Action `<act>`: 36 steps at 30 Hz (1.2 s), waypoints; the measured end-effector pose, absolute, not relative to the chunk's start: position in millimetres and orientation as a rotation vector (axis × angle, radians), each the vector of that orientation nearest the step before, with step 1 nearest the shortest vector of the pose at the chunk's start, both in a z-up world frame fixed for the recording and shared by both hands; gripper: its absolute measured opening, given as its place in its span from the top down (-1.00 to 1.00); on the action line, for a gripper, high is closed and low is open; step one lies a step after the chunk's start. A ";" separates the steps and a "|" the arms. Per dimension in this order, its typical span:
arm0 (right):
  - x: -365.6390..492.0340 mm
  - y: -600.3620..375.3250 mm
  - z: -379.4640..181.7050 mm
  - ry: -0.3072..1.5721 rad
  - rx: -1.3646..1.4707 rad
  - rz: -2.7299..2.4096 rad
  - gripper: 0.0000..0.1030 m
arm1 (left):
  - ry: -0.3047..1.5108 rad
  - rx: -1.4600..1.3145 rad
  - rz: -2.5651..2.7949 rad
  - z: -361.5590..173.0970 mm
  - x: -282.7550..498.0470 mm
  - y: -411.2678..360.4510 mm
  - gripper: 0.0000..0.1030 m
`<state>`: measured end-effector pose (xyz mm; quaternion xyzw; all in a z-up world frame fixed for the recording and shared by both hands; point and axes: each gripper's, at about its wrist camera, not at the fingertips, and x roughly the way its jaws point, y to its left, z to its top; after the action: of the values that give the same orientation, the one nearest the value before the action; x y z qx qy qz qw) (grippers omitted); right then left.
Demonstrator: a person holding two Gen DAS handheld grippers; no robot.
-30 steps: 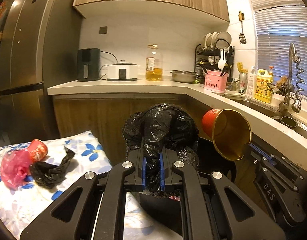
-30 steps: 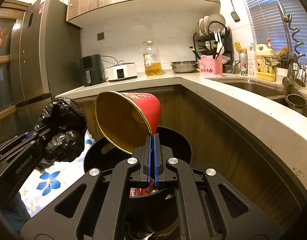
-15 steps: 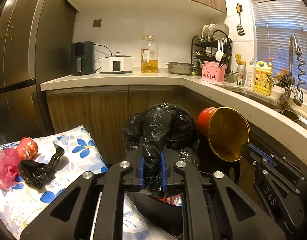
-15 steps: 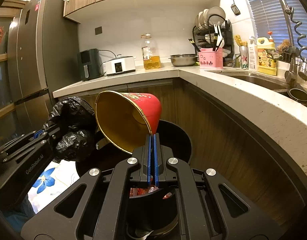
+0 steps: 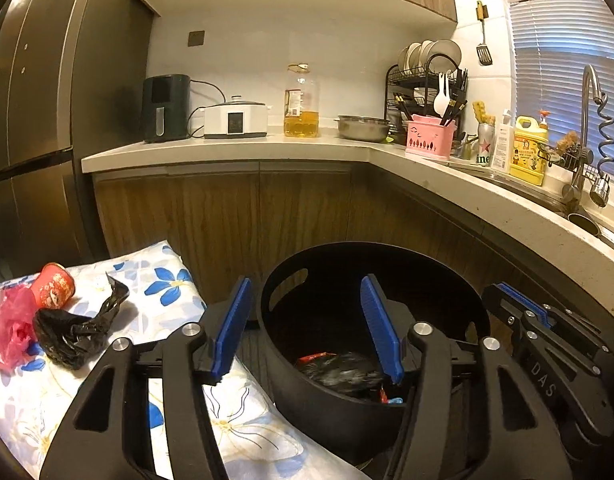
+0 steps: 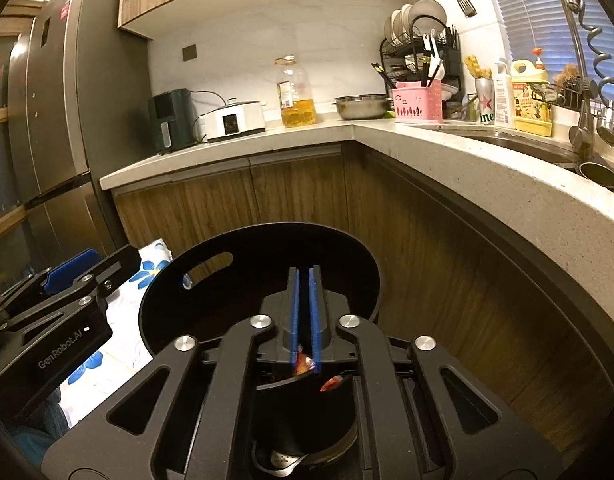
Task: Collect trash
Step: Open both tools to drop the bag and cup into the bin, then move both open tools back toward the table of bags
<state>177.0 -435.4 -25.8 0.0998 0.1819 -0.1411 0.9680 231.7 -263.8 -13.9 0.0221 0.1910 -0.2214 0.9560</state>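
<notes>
A black round trash bin (image 5: 391,264) stands on the floor by the cabinets, also in the right wrist view (image 6: 347,252). Black bag and red wrapper trash (image 5: 339,368) lies inside it. My left gripper (image 5: 307,328) is open and empty over the bin's left rim. My right gripper (image 6: 303,312) hangs over the bin with its jaws nearly together and nothing between them. On the floral cloth (image 5: 163,280) to the left lie a red cup (image 5: 53,284), a crumpled black bag (image 5: 75,332) and a pink bag (image 5: 5,328).
A curved counter (image 5: 447,168) wraps round the right side above the bin, with a sink and tap (image 5: 591,132). Wooden cabinets (image 5: 227,208) stand behind. A fridge (image 5: 31,120) is at the left. The right gripper's body (image 5: 555,340) is beside the bin.
The left gripper opened and the black bag fell into the bin. The right gripper let go of the red and gold cup, which is gone from view. Both grippers moved lower toward the bin.
</notes>
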 end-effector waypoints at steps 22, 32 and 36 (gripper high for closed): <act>136.4 -388.3 -17.5 0.350 0.178 -0.262 -0.60 | 0.381 0.027 -0.236 -20.5 184.5 -192.6 -0.86; 119.5 -340.6 -10.9 0.331 0.126 -0.201 -0.65 | 0.393 -0.026 -0.161 -17.7 160.2 -148.8 -0.88; 114.6 -318.8 -10.1 0.324 0.113 -0.164 -0.65 | 0.387 -0.034 -0.117 -18.0 148.3 -126.3 -0.88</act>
<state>114.6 -318.8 -10.1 0.0564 0.1612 -0.0815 0.9819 148.3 -126.3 -18.0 -0.0169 0.1919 -0.0579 0.9795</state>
